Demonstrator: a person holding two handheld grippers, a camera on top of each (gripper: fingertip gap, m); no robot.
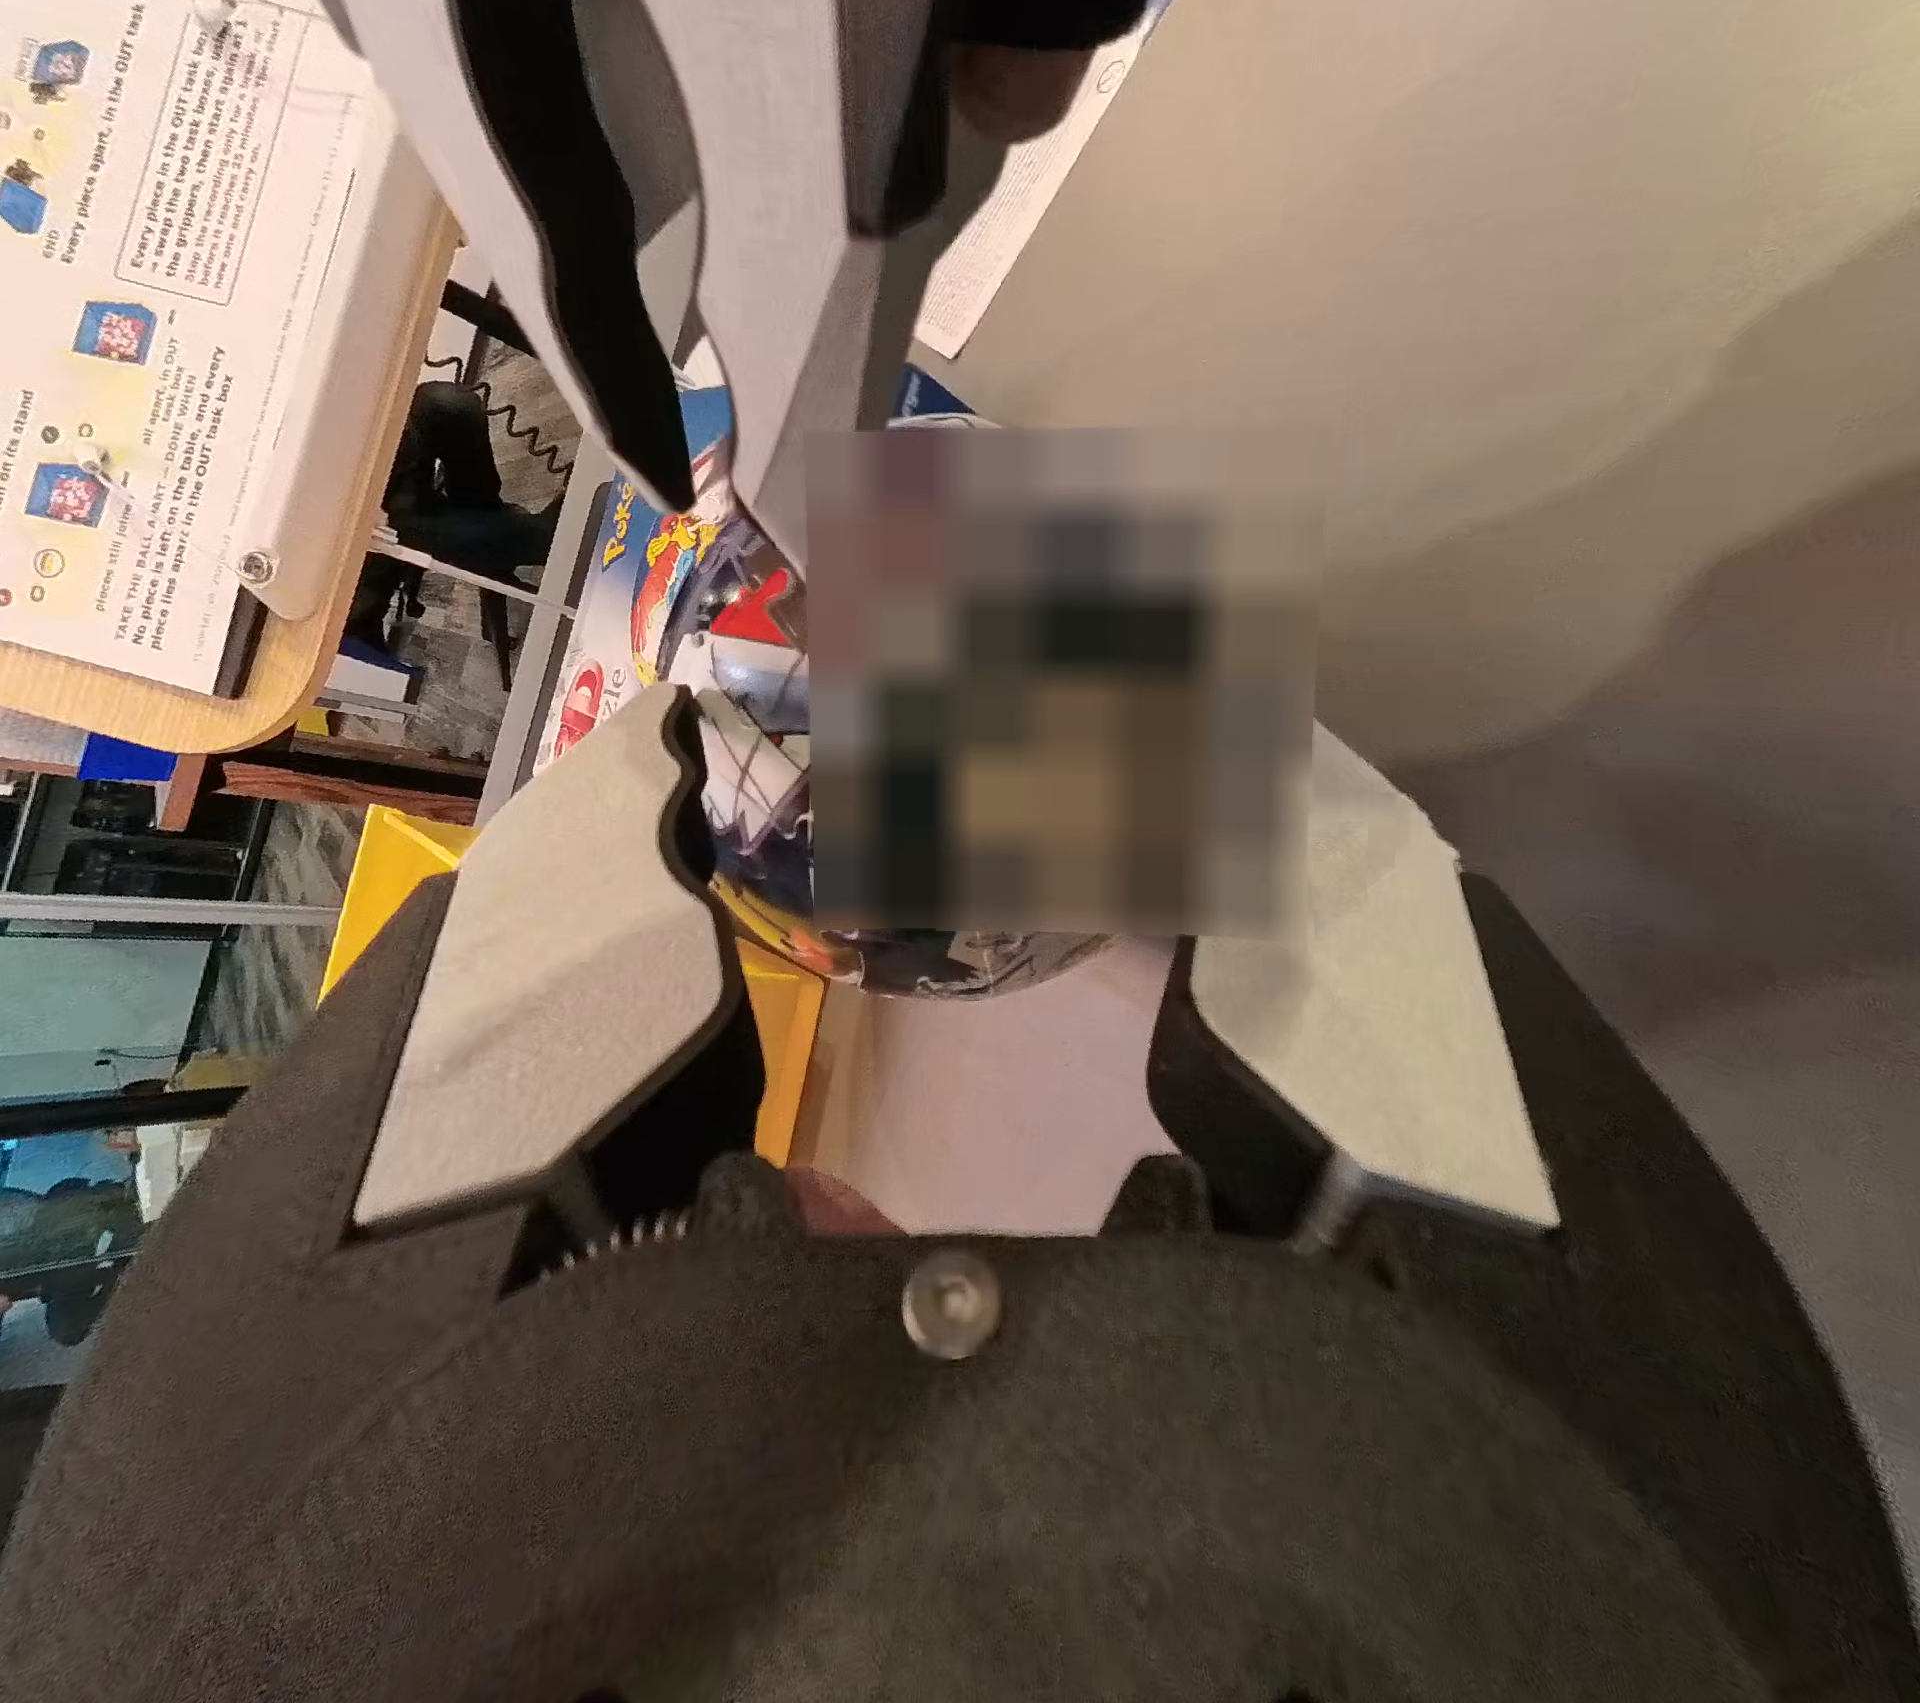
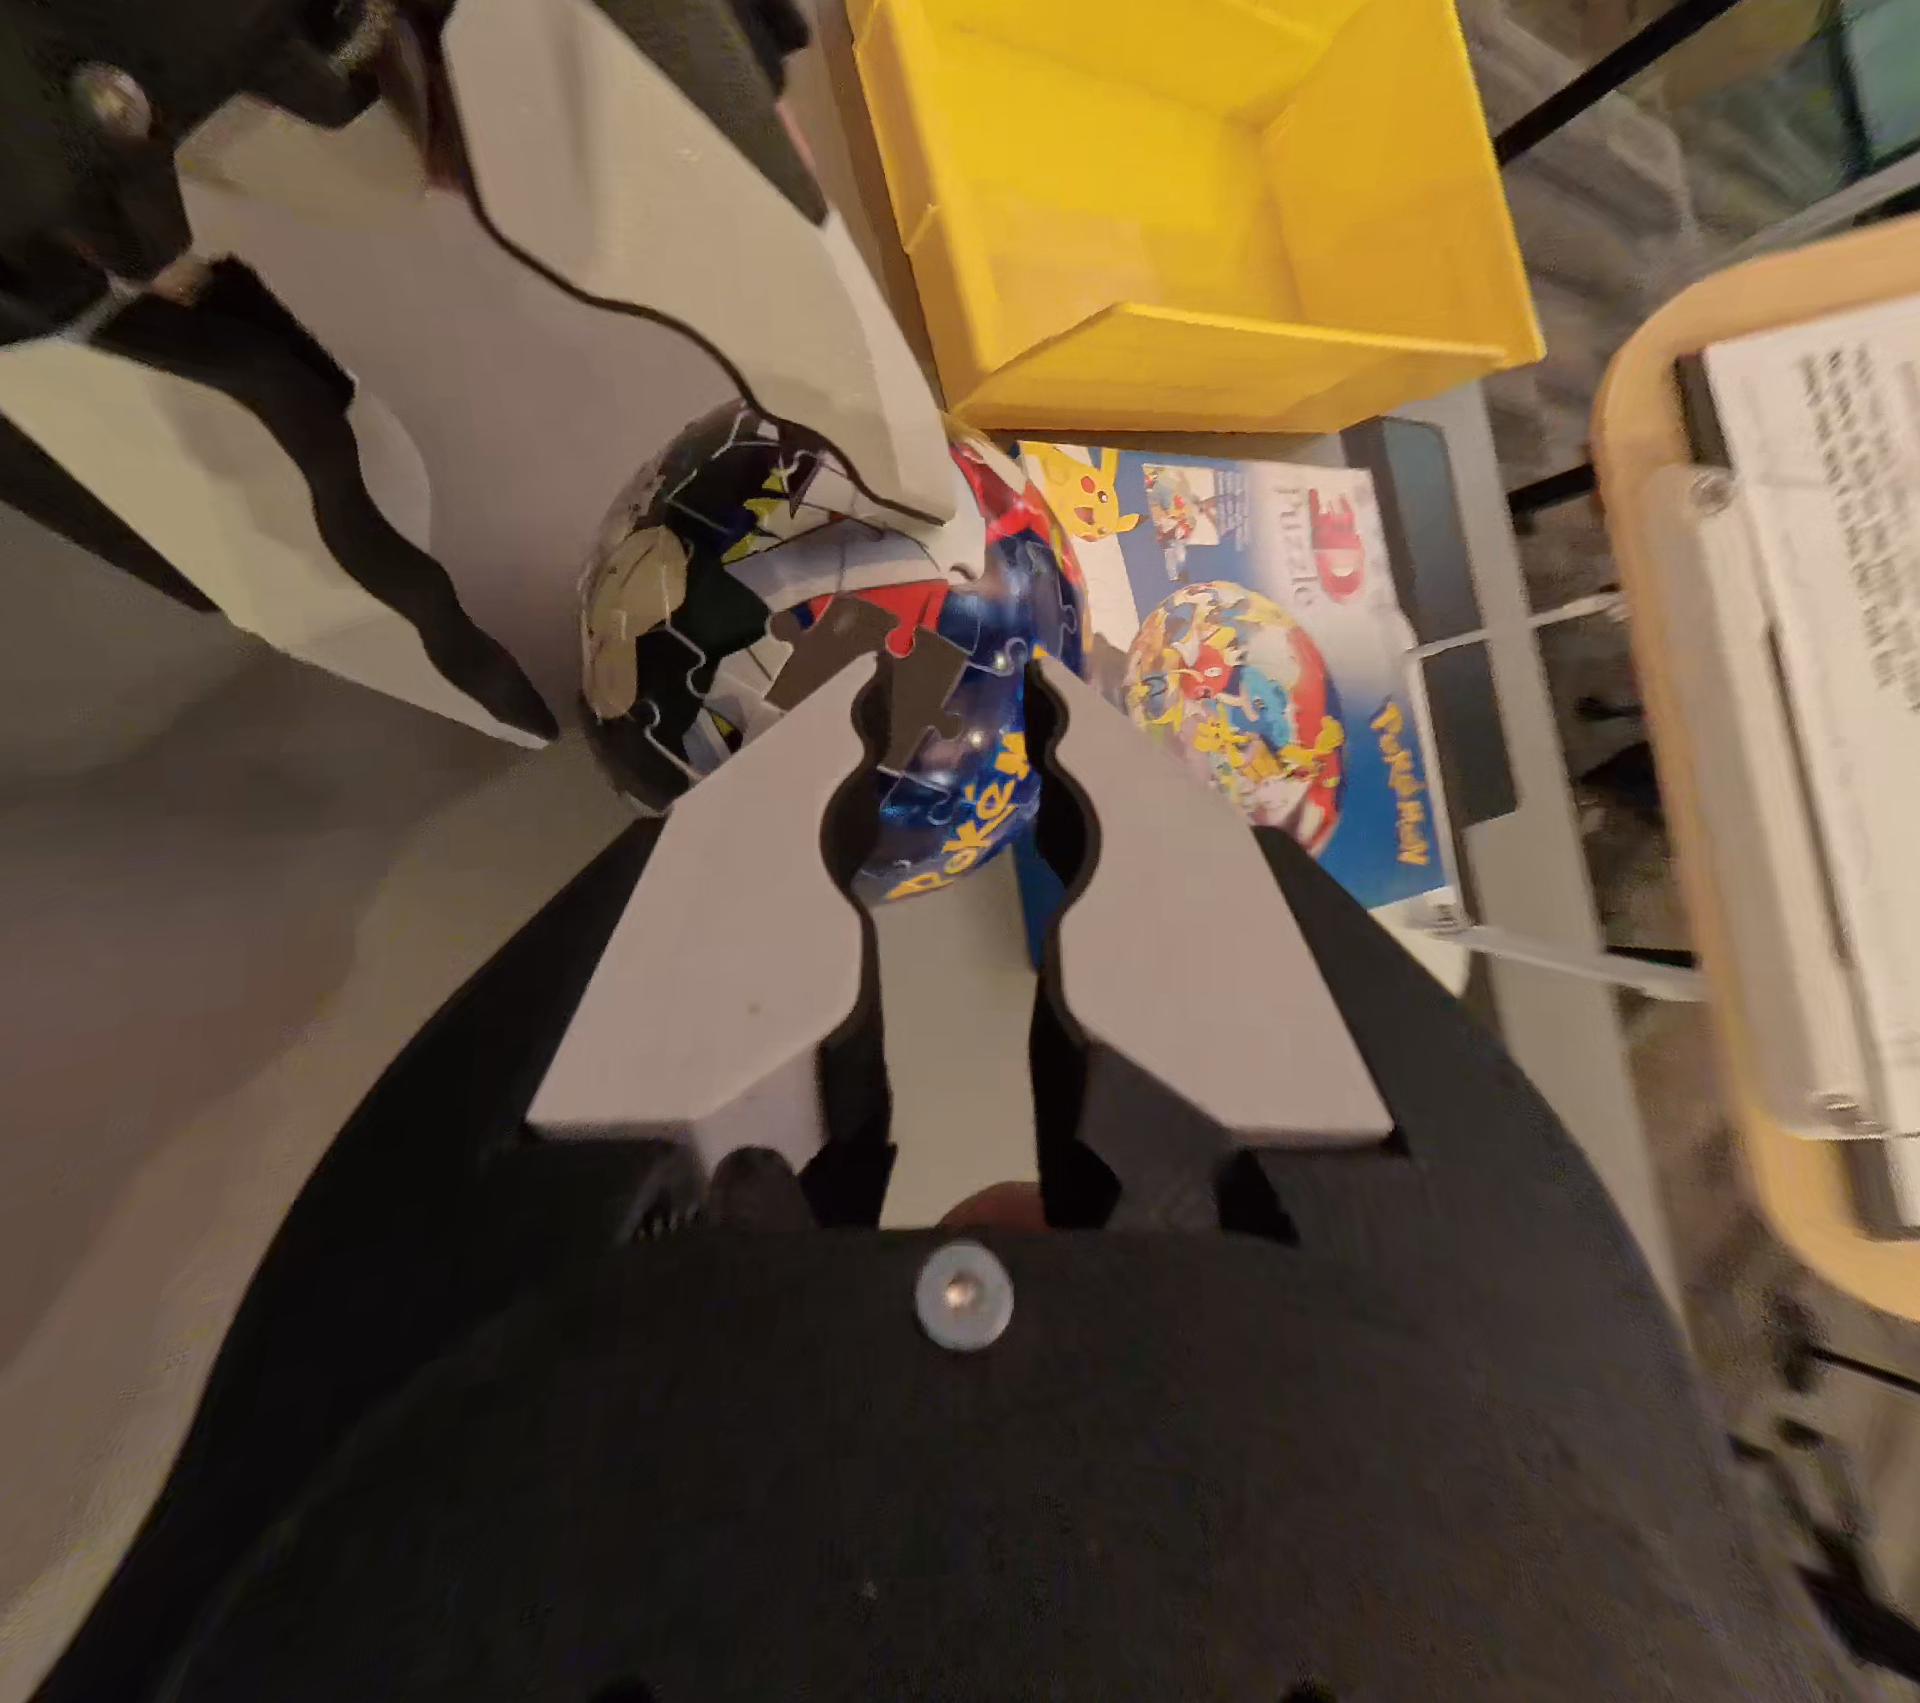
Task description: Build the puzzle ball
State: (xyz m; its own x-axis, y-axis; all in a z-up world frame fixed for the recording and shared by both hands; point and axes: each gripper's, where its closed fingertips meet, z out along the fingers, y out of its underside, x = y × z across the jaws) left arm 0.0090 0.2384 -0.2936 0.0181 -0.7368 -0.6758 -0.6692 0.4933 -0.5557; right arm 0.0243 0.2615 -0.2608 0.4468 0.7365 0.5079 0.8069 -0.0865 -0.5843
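Print covers the puzzle ball [image 2: 940, 812], its box [image 2: 1247, 666] and the instruction sheet [image 1: 156, 282]

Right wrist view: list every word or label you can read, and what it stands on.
Wording is not quoted; these bear it.
Puzzle ball: yellow lettering on its blue part.
Blue-and-white box beside the ball: printed title.
White sheet on the wooden board: black print, blurred.
Yellow bin: no writing.

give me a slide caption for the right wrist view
Right hand-held gripper brings a grey piece to the puzzle ball, gripped by the left one.
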